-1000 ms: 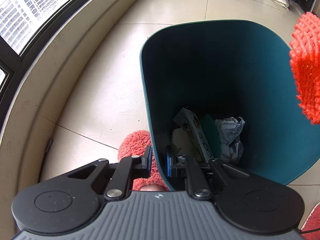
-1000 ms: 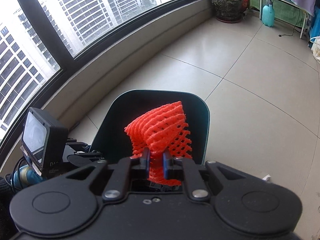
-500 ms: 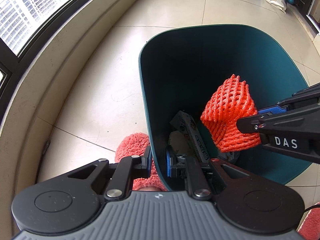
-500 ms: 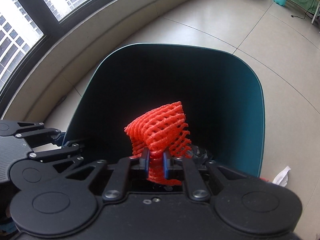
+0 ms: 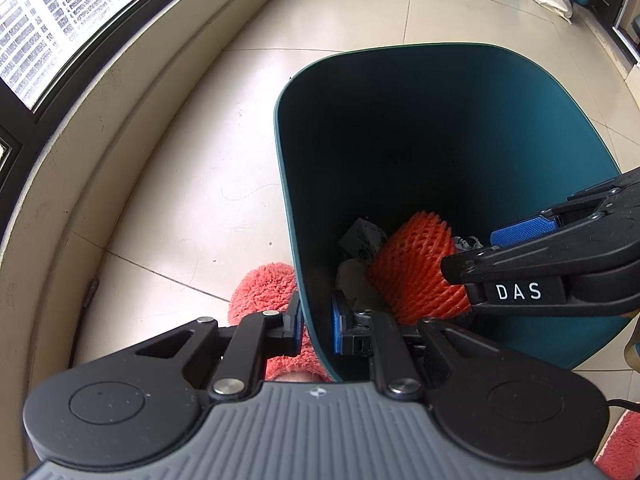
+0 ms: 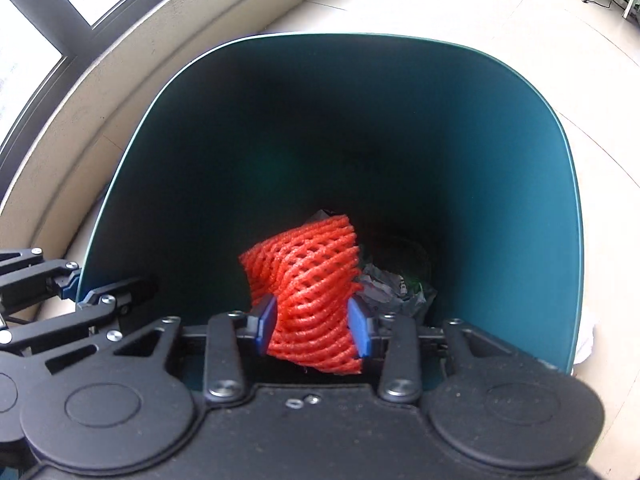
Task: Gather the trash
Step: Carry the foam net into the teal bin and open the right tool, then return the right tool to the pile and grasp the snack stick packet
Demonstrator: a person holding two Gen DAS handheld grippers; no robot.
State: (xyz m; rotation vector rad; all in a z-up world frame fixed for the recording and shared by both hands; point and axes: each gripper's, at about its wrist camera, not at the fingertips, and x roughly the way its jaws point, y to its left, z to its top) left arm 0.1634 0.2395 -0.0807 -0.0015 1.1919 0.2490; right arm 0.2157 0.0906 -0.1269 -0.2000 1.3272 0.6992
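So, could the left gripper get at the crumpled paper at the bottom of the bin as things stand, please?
Probably not. The left gripper is shut on the teal bin's near wall, and the orange foam net, between the right gripper's opening jaws, lies over the crumpled paper.

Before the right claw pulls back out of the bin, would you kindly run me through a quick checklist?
1. Orange foam net inside the teal bin: ok.
2. Right claw opening, net between its pads: ok.
3. Net fully free of the pads: cannot tell.
4. Left claw clamped on the bin's near wall: ok.
5. Earlier trash lying at the bottom: ok.
6. Way up and out unobstructed: ok.
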